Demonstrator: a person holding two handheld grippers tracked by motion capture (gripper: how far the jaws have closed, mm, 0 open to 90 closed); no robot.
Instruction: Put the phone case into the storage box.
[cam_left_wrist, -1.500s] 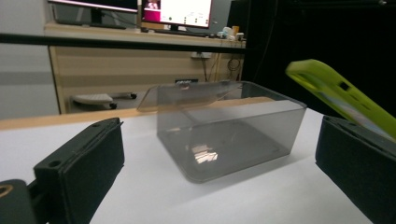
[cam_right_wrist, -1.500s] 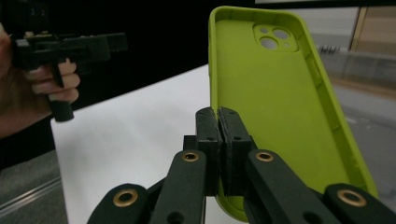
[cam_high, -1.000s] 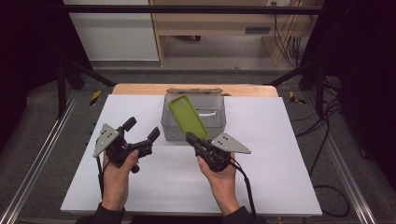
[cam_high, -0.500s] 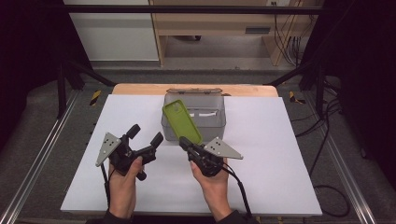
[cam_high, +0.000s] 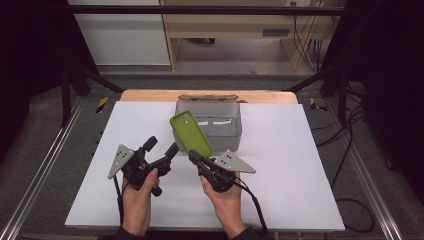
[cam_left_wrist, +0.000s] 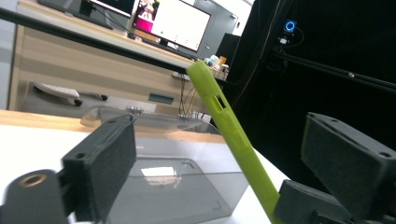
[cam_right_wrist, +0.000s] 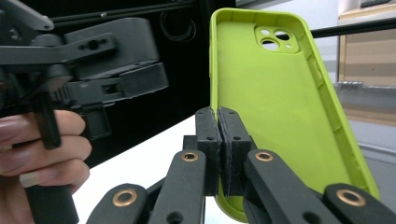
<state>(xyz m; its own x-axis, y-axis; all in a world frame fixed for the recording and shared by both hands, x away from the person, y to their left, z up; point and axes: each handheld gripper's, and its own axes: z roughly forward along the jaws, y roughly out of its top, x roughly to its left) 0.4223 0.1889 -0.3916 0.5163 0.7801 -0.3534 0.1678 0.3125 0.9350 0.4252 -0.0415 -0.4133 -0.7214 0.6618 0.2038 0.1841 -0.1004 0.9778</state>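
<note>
right gripper (cam_high: 192, 157) pinching green phone case (cam_high: 191, 133) by its lower edge, case up off table | left gripper (cam_high: 161, 151) spread, jaws just been closing, nothing pinched, case between them | grey bin (cam_high: 235, 134) behind | we judge handover pending

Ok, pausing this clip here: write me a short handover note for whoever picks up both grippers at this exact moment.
Right gripper: shut on the lower edge of the green phone case, held tilted above the table.
Left gripper: open, its jaws have just been closing a little; nothing pressed between its fingers, the case stands between them in the left gripper view.
Clear plastic box: at the table's far middle, behind the case.
Done: case lifted clear of the box.
Left: probably a two-gripper hold on the case; the left has no grip yet.
</note>
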